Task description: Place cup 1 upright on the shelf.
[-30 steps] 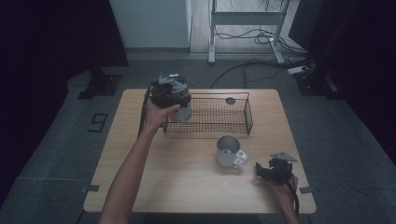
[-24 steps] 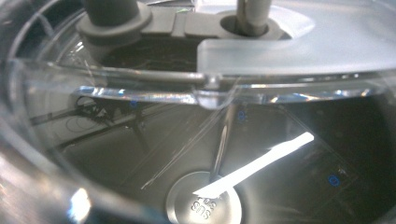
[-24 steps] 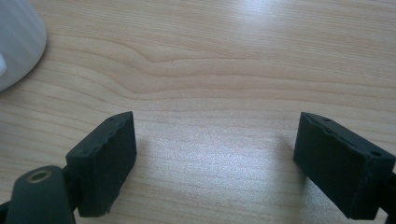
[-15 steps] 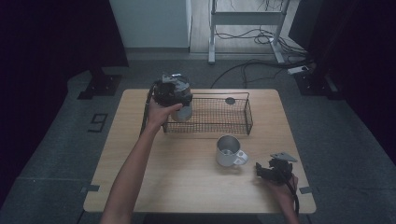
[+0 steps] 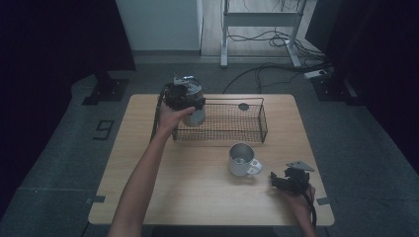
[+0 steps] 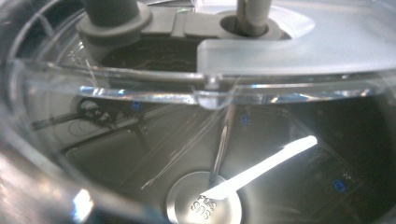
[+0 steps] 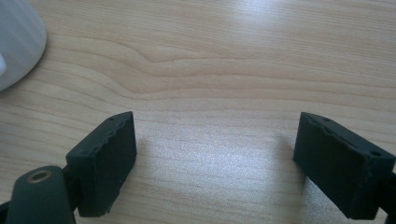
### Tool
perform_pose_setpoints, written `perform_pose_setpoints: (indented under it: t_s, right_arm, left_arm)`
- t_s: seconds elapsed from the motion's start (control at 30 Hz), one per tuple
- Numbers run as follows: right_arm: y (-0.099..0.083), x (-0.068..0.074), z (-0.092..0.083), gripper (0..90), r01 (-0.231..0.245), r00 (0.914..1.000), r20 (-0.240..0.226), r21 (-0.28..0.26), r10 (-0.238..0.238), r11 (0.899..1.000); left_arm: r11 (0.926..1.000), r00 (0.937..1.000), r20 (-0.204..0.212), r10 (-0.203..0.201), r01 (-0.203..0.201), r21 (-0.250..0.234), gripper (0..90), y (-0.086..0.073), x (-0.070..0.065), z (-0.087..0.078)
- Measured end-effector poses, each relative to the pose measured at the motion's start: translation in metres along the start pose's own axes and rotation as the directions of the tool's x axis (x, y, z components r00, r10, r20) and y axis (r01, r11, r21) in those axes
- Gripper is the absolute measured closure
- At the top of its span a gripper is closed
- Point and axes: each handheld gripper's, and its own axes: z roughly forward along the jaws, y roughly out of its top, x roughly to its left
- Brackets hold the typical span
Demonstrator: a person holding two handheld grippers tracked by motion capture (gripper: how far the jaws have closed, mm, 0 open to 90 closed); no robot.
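A shiny steel cup is at the left end of the black wire basket. My left gripper sits against the cup's upper rim, shut on it, with the hand just below. The left gripper view looks straight into the cup, down to its stamped bottom; the jaws themselves are hidden there. A grey mug stands on the wooden table in front of the basket. My right gripper rests low at the table's front right, just right of the mug. It stands open over bare wood.
A small dark disc lies in the basket near its back wall. The table's front edge runs close behind my right hand. Beyond the table are a dark floor, cables and a metal stand.
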Motion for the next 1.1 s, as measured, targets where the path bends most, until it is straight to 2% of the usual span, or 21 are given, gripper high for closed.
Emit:
perform_pose_setpoints:
  t_s: [0.1,0.47,0.67,0.77,1.1]
  right_arm:
    - [0.0,0.0,0.0,12.9,0.0,1.0,0.0,0.0,0.0,1.0]
    - [0.0,0.0,0.0,12.9,0.0,1.0,-0.001,0.0,0.0,1.0]
    - [0.0,0.0,0.0,12.9,0.0,1.0,-0.001,0.0,0.0,1.0]
    - [0.0,0.0,0.0,12.8,0.0,1.0,-0.001,0.0,0.0,1.0]
    - [0.0,0.0,0.0,12.9,0.001,1.0,0.0,-0.001,-0.001,1.0]
  left_arm:
    - [0.9999,0.9999,-0.005,0.012,-0.012,0.003,4.3,0.001,0.0,0.003]
    - [1.0,1.0,-0.001,0.007,-0.007,0.001,4.3,0.005,0.002,0.015]
    - [0.9998,1.0,-0.009,0.002,-0.002,0.018,4.2,0.001,0.003,0.028]
    - [0.9997,0.9998,-0.013,0.014,-0.014,0.021,4.3,-0.001,0.002,0.033]
    - [0.9992,0.9998,-0.018,0.011,-0.01,0.039,4.2,-0.007,0.001,0.042]
